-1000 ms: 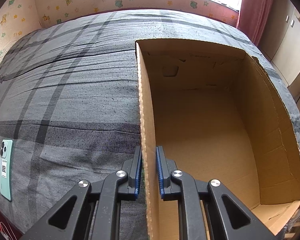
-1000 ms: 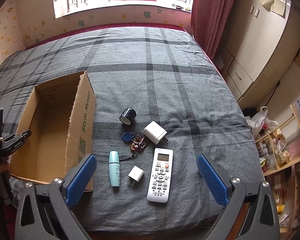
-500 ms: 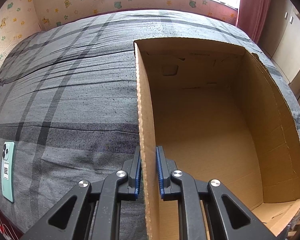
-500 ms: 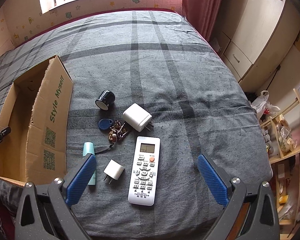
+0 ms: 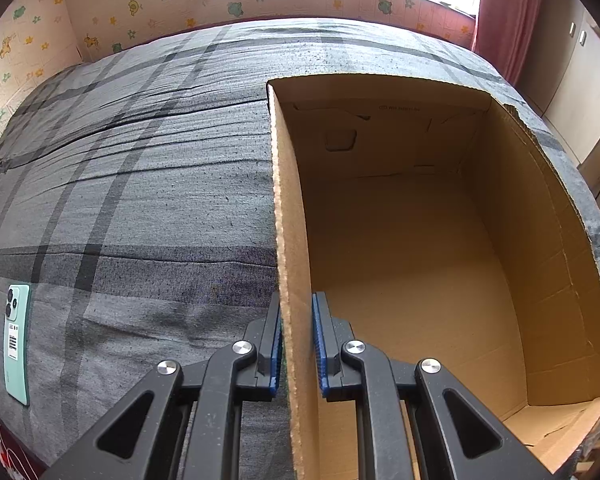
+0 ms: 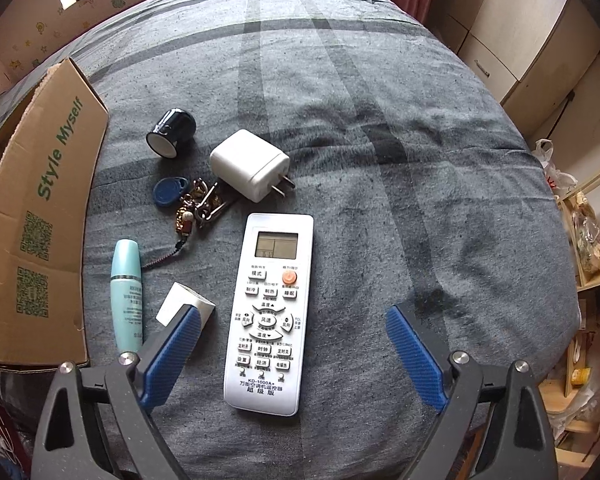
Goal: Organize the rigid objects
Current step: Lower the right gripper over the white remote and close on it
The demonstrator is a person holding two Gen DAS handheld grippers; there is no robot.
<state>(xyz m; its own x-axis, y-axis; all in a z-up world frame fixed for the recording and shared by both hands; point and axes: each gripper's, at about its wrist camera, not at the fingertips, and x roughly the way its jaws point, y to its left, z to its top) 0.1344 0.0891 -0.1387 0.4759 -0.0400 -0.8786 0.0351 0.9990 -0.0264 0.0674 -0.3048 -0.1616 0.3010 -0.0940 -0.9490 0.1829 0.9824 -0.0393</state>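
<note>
My left gripper [image 5: 296, 344] is shut on the near left wall of an open cardboard box [image 5: 288, 220], one pad on each side of the wall. The box [image 6: 40, 208] holds nothing that I can see. My right gripper [image 6: 294, 344] hangs low over a white remote control [image 6: 270, 312] that lies between its blue pads; the jaws are closing and the pads do not touch it. Beside the remote lie a small white plug [image 6: 176, 304], a teal tube [image 6: 126, 292], a bunch of keys with a blue fob [image 6: 192, 200], a larger white charger [image 6: 250, 164] and a dark round cap [image 6: 172, 132].
Everything lies on a grey checked bed cover [image 6: 380, 140]. A mint-green phone [image 5: 17, 332] rests on it at the far left in the left wrist view. Cupboards [image 6: 520, 40] and shelves [image 6: 588, 248] stand past the bed's right edge.
My right gripper has dropped toward the bed and shifted over the remote, which now looks much larger between its pads; the jaws have narrowed a little. The left gripper has stayed on the box wall.
</note>
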